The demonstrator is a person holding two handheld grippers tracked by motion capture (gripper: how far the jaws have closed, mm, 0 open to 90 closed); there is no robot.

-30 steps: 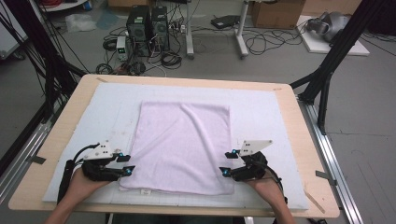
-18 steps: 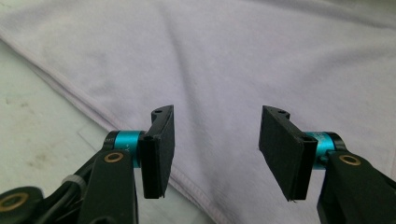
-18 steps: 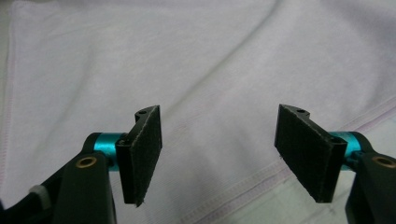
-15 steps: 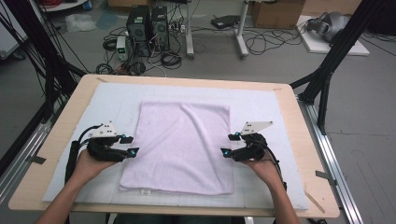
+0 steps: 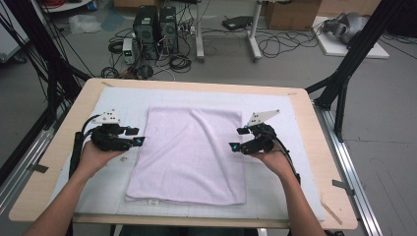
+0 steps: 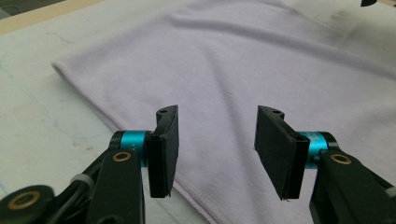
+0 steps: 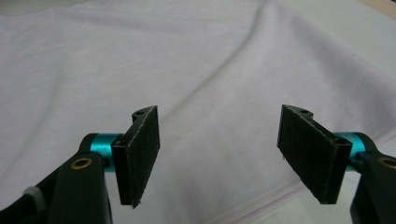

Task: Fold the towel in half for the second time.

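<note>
Between our two hands, the pale lilac towel (image 5: 192,155) is lying flat on the white mat (image 5: 123,101) that is covering the wooden surface (image 5: 314,147). We are holding the left hand-held gripper (image 5: 141,141) just at the towel's left edge, about halfway along it, with the jaws pointing inward over the cloth. Its jaws are standing apart with nothing between them, having just been closing a little; in the left gripper view (image 6: 217,149) the towel's hem is running under the gap. We are holding the right hand-held gripper (image 5: 232,146) at the towel's right edge, opposite the left one and pointing inward too. Its jaws are standing wide with nothing gripped, having just been opening; in the right gripper view (image 7: 219,158) the cloth is spreading beneath them and the hem is crossing low at the right. Bare mat is showing on both sides of the towel and beyond its far edge. A small label is sitting at the towel's near hem.
</note>
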